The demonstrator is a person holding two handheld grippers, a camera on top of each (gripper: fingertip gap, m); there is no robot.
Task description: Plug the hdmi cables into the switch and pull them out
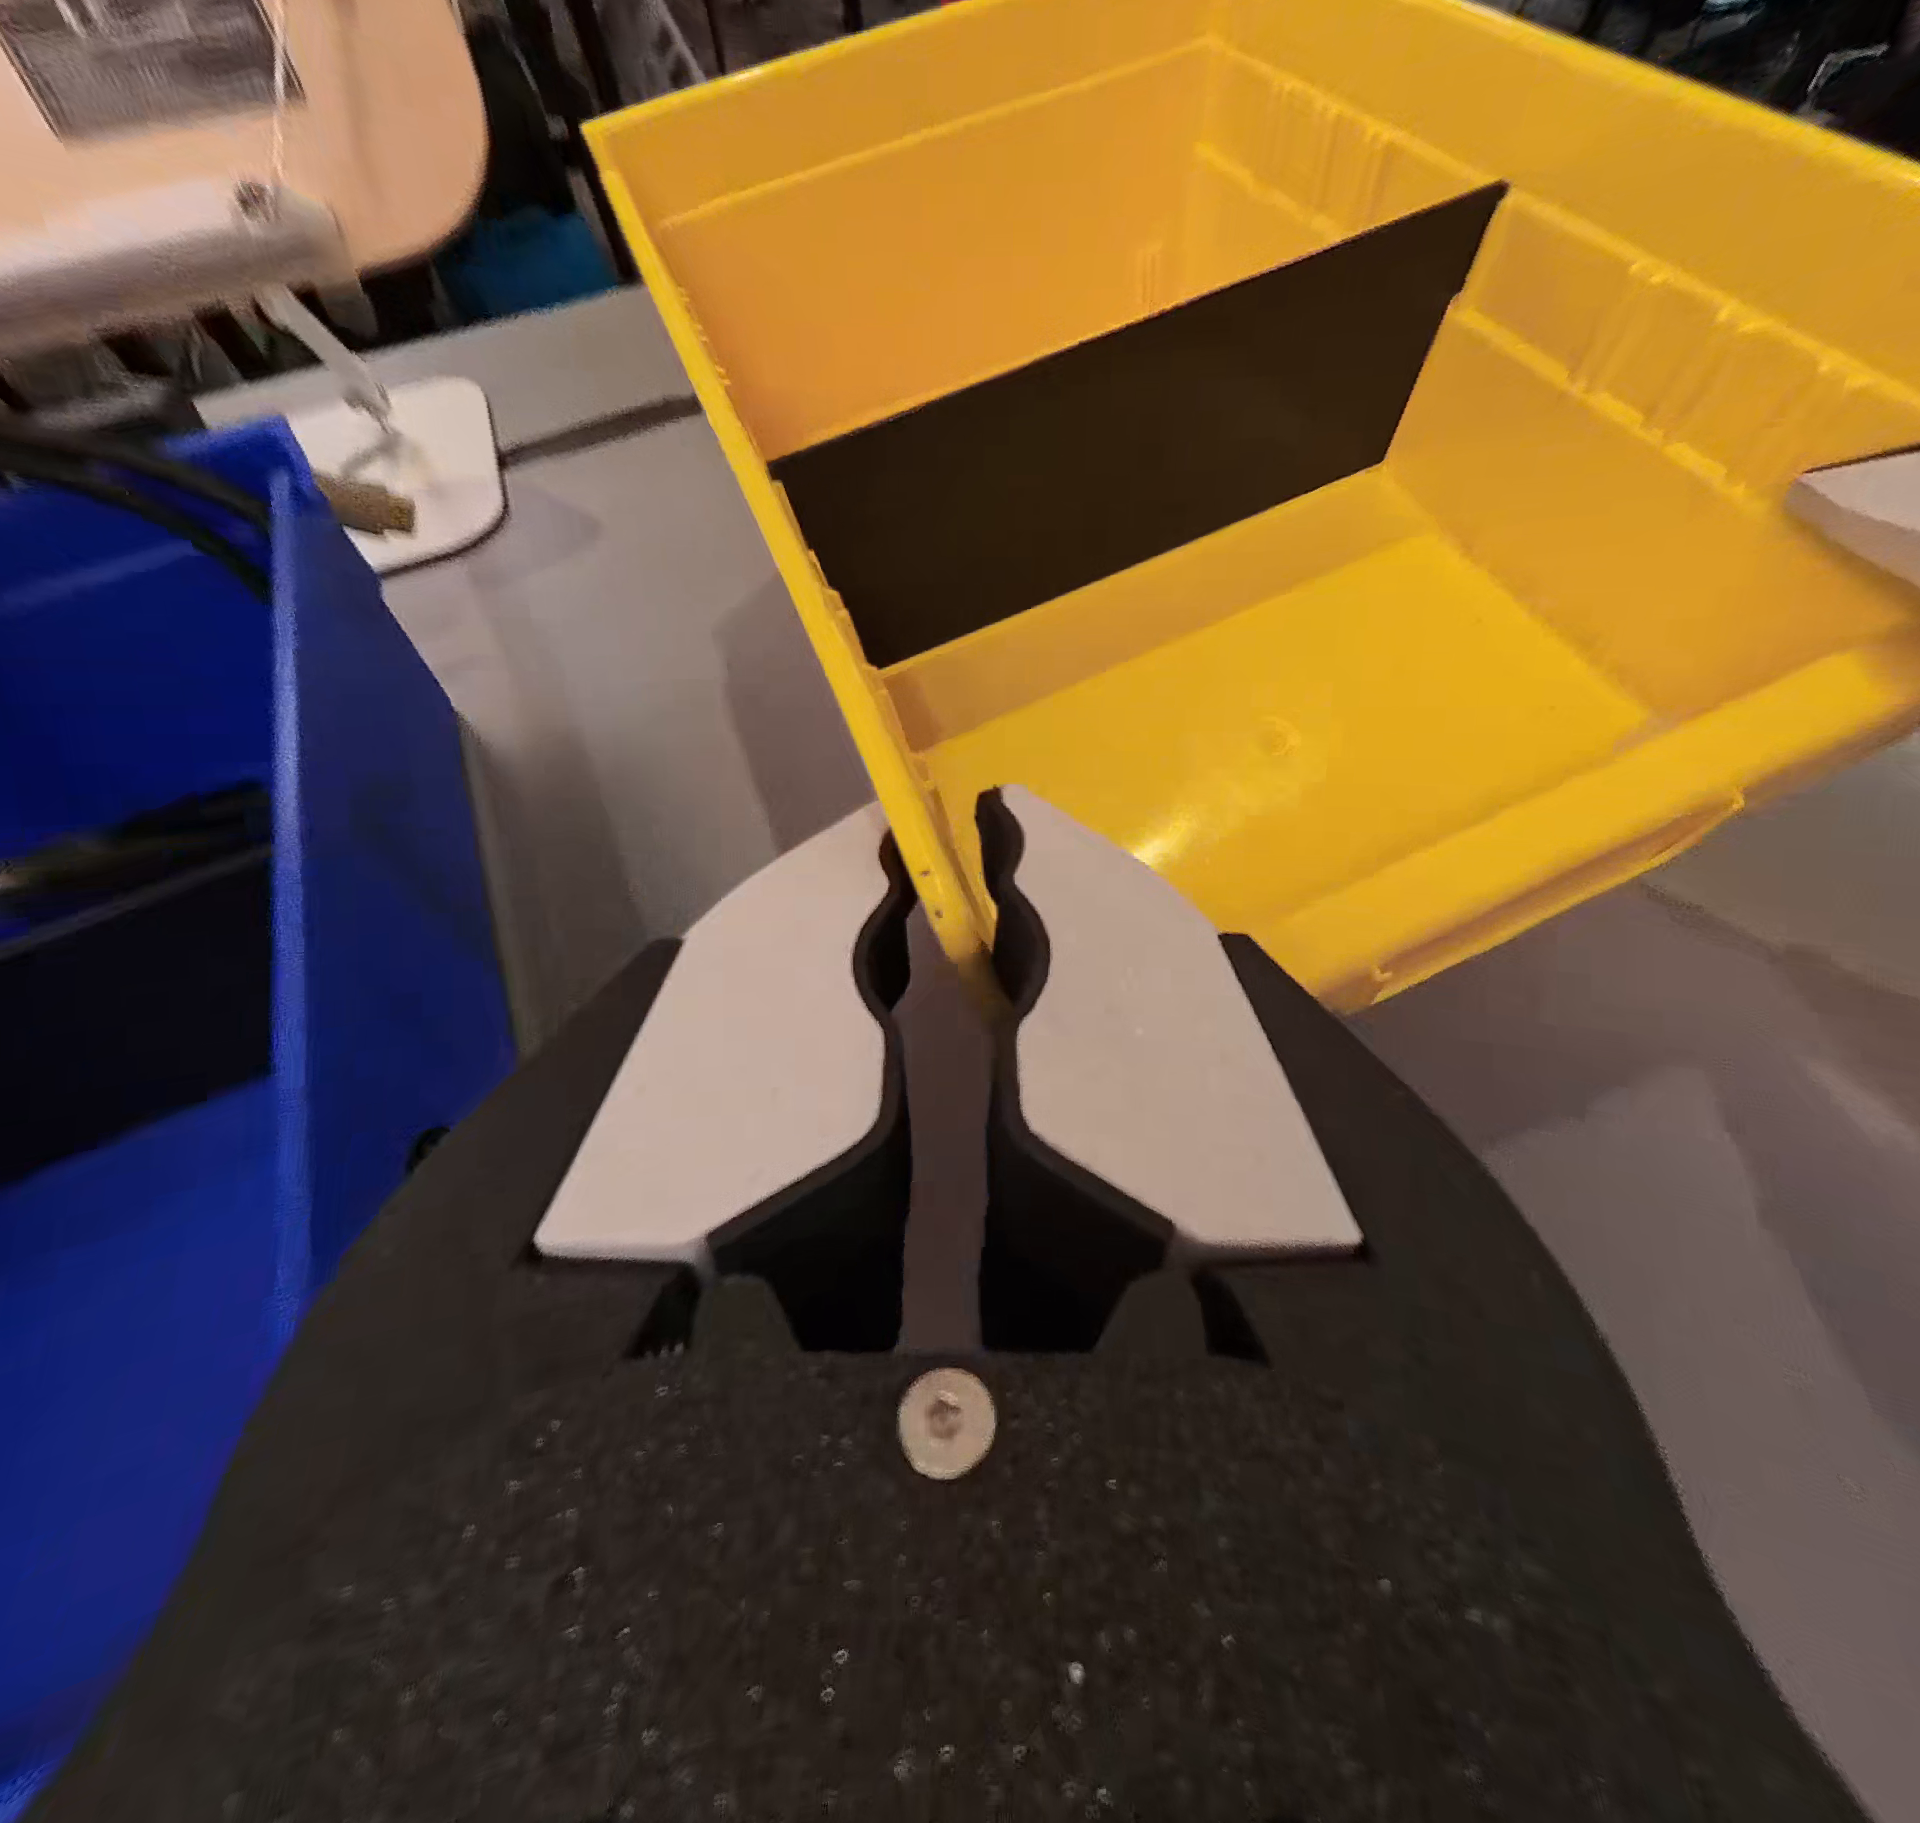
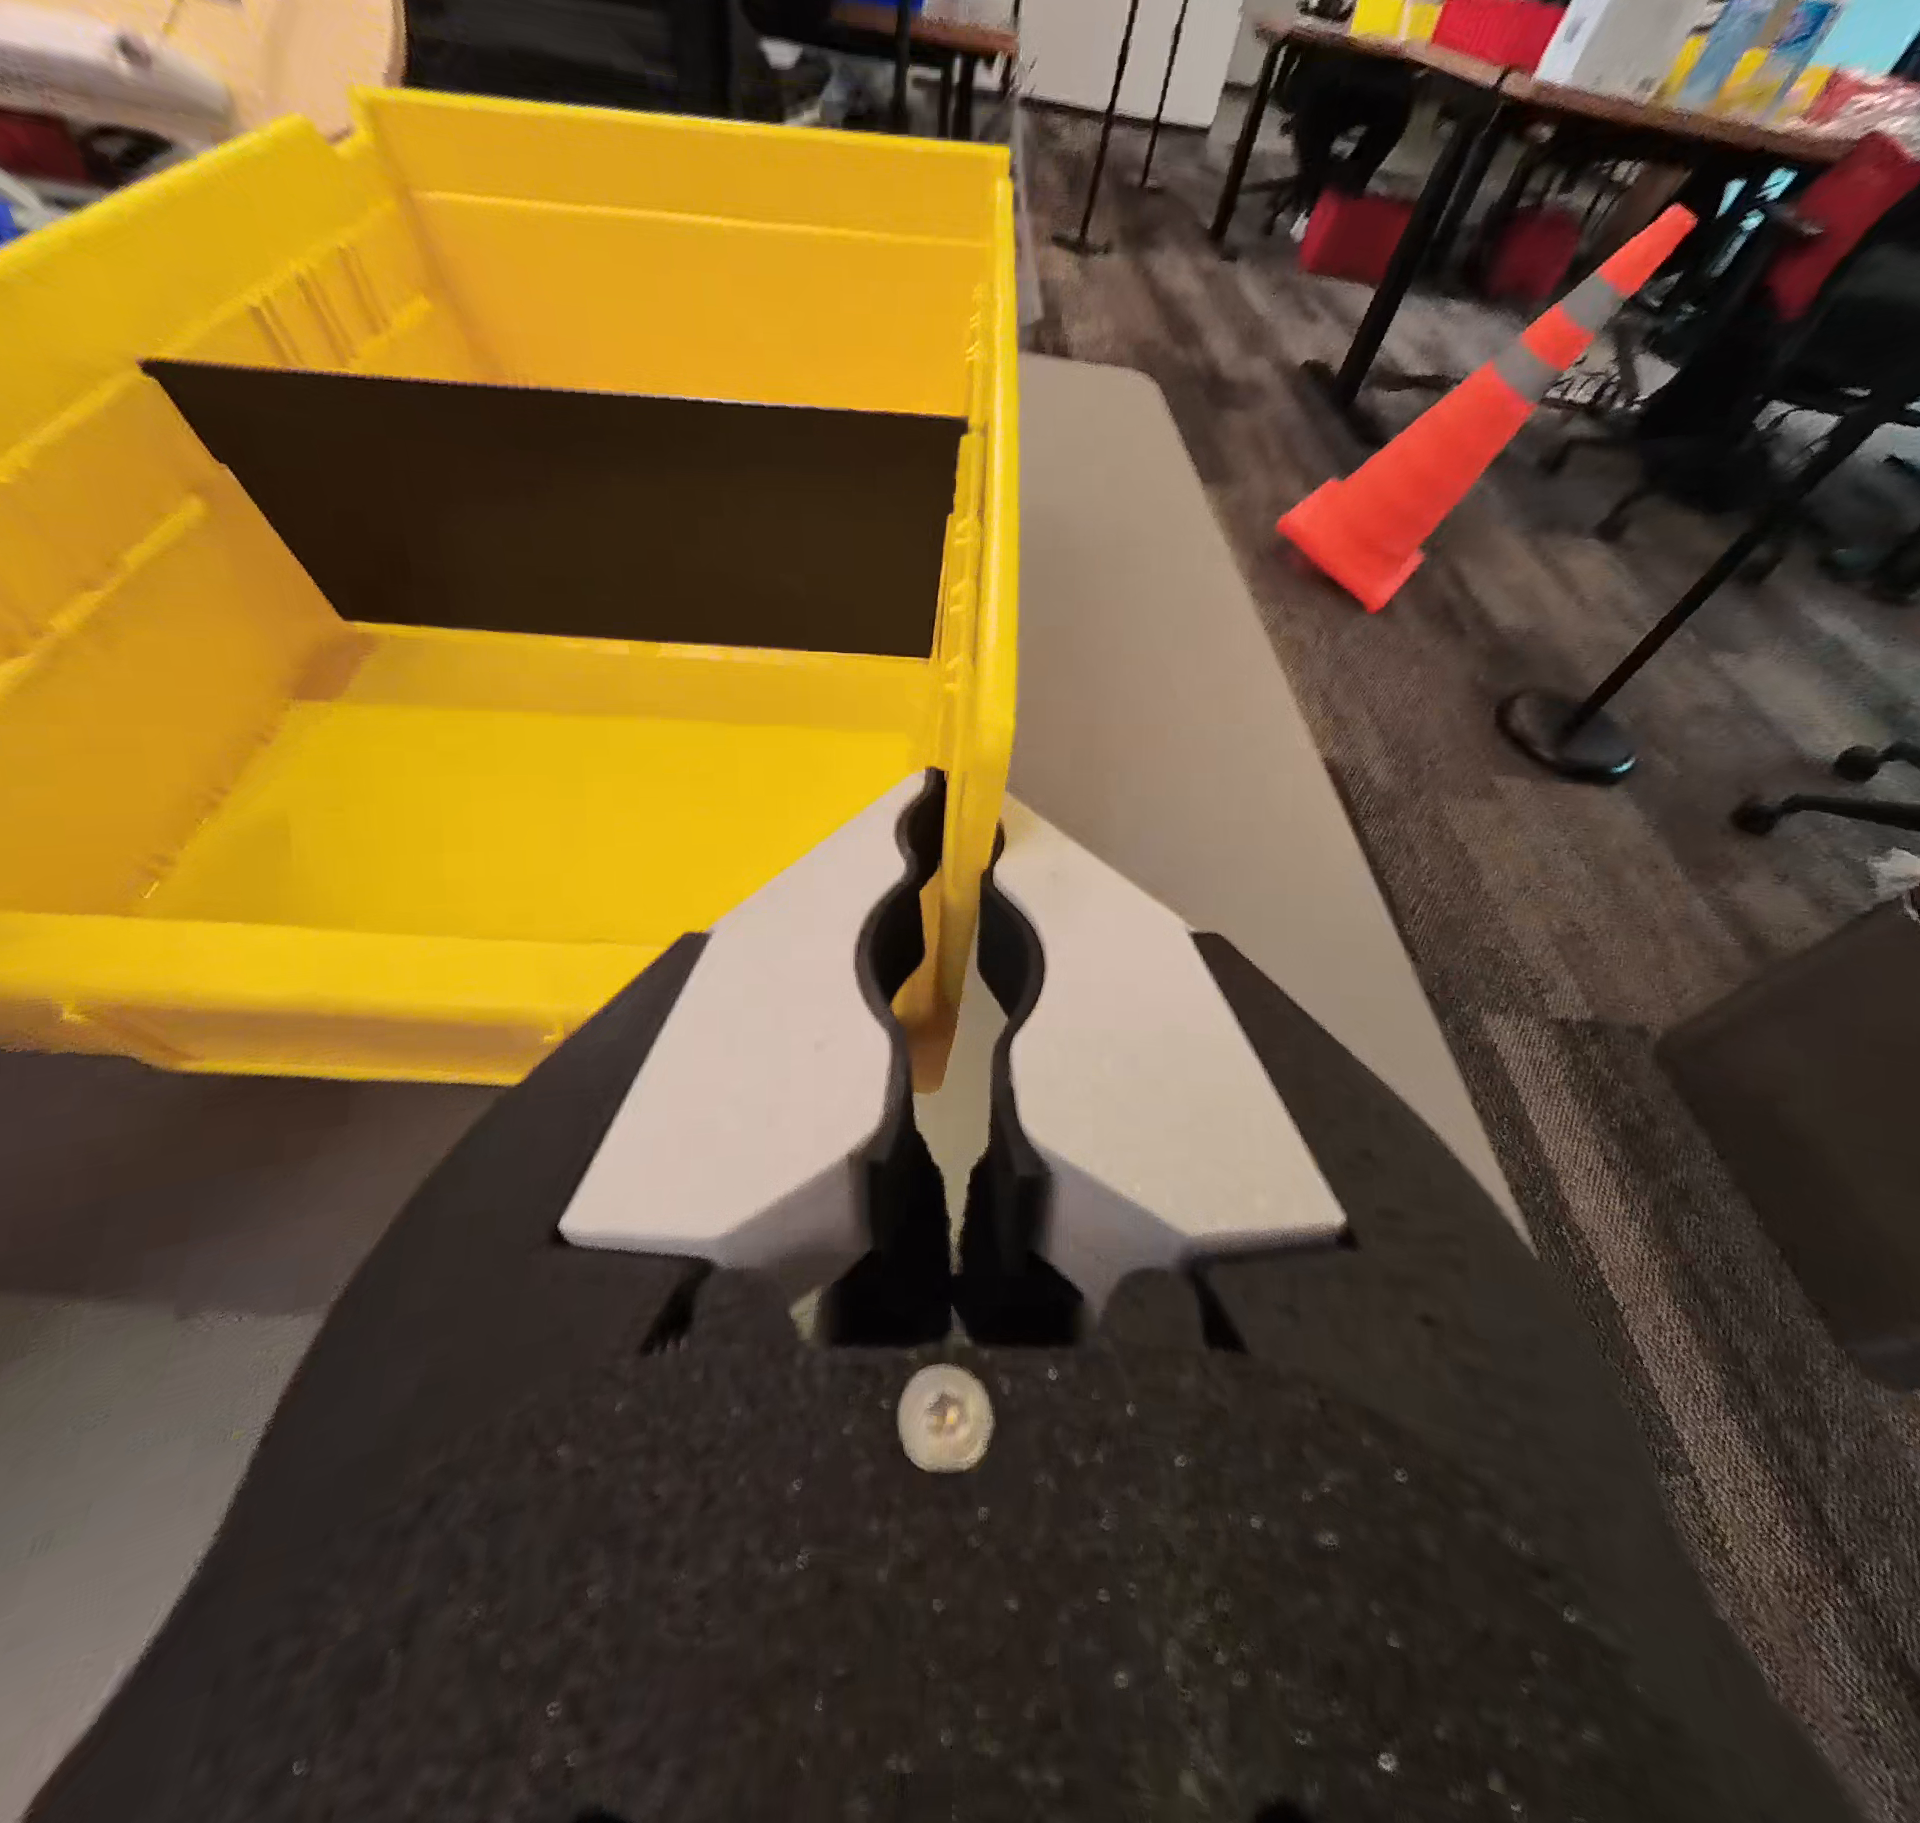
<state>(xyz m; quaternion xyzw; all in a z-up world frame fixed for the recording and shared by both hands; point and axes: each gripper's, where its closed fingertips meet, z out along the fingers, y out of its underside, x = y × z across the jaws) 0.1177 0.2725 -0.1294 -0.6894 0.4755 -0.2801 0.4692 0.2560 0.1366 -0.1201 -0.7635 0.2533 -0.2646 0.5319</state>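
An empty yellow bin (image 1: 935,246) with a black divider (image 1: 1122,443) across its middle is over the grey table (image 1: 623,693). My left gripper (image 1: 951,838) is shut on the bin's left side wall near the front corner. My right gripper (image 2: 971,817) is shut on the right side wall of the same bin (image 2: 675,298), also near the front; its tip shows in the left wrist view (image 1: 1860,516). The divider (image 2: 582,506) also shows in the right wrist view. No switch is in view. A black cable (image 1: 135,495) lies in a blue bin.
The blue bin (image 1: 312,838) stands close to the left of my left gripper. A white stand base (image 1: 436,464) sits behind it. The table's right edge (image 2: 1299,838) drops to carpet, where an orange cone (image 2: 1455,443) and a black stanchion (image 2: 1569,734) stand. There is about 20 centimeters between the tips of the two grippers.
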